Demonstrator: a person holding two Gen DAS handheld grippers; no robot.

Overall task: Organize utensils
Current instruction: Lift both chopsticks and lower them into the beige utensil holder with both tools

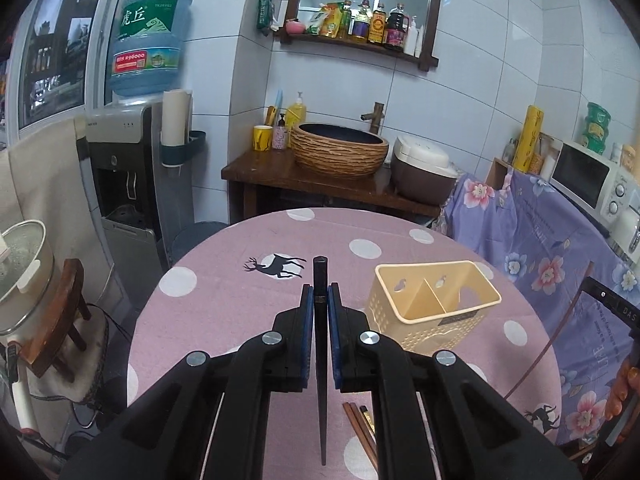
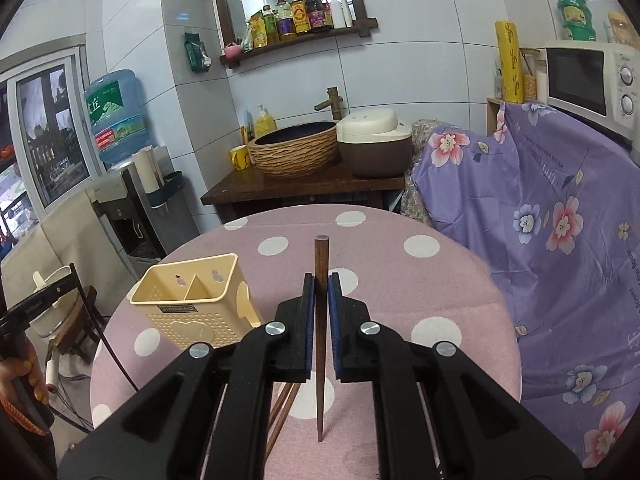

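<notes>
**Both grippers clamped on a single chopstick each**

Left gripper (image 1: pixel 320 300) has its blue pads pressed against a dark chopstick (image 1: pixel 320 360); right gripper (image 2: pixel 321 300) is closed the same way on a brown chopstick (image 2: pixel 320 340). Each stick stands nearly upright between the jaws, thick end up, thin tip hanging free above the pink dotted tablecloth (image 1: pixel 240 280).

Loose chopsticks (image 1: pixel 362 428) lie near the table's near edge. Gripper bodies cover most of them: three ends show in the left view, and in the right view a few shafts that cannot be counted.

One cream holder (image 1: pixel 434 300) stands upright toward the middle of the table. It has two compartments split by a slanted divider, and nothing shows inside them.

Both grippers tilt downward over the near part of the table, the holder between them. A hand (image 2: pixel 24 372) gripping the left tool's handle is cut off at the right view's left edge.
</notes>
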